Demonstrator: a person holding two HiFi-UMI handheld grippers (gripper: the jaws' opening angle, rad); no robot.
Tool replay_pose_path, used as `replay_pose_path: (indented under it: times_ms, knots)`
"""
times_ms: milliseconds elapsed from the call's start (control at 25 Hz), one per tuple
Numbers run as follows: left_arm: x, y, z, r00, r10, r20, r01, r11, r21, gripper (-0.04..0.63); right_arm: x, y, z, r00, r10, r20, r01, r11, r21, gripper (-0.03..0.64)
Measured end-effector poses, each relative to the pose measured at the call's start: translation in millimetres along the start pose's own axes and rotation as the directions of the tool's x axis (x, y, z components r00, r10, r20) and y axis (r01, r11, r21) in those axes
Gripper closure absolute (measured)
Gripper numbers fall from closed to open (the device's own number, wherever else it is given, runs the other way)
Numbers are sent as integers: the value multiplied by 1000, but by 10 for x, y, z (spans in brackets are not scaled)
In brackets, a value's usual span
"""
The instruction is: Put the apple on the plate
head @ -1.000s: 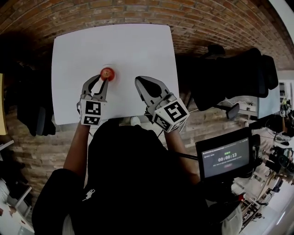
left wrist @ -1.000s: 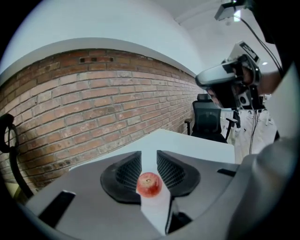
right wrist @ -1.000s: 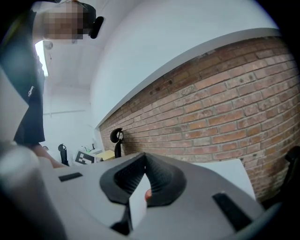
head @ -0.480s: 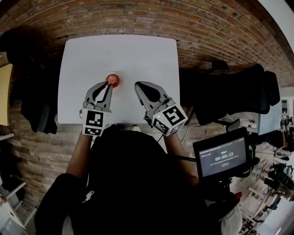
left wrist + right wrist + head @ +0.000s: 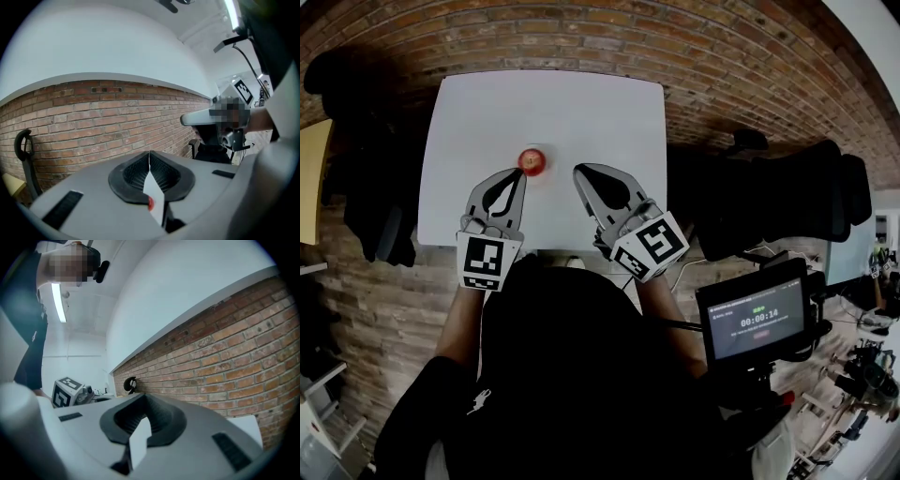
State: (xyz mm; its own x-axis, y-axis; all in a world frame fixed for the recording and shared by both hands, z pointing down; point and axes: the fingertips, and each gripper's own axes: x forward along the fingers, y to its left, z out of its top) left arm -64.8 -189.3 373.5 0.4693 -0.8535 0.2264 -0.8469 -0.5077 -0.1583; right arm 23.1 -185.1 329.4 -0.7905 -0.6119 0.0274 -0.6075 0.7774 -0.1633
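moved: left gripper [image 5: 518,176] has drawn back from the apple [image 5: 532,161] toward the table's [image 5: 609,112] near edge; jaws were spread, now pressed together, empty | apple: mid-table on a pale plate [image 5: 546,152], just beyond left tips, not touched | right gripper [image 5: 578,171]: jaws together, empty, near the apple, apart from it

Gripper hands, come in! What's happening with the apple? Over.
Left gripper shut, empty; right gripper shut, empty. Small red apple free on the white table, apparently on a faint white plate, just beyond left tips. Nothing in the way.
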Motion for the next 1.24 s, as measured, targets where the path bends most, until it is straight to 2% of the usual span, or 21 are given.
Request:
replay_pose_path:
  times_ms: [240, 800, 1240]
  knots:
    - [-101, -2, 174, 999, 14, 46, -13, 1000, -19, 588, -18, 66, 54, 1000, 22, 6, -21, 999, -25, 614]
    - [-114, 64, -42, 1000, 21, -9, -21, 999, -32, 588, -18, 22, -17, 1000, -14, -14, 13, 1000, -15, 614]
    - [-108, 331, -62, 999, 38, -19, -38, 998, -43, 588, 97, -26, -34, 999, -28, -34, 28, 999, -18, 614]
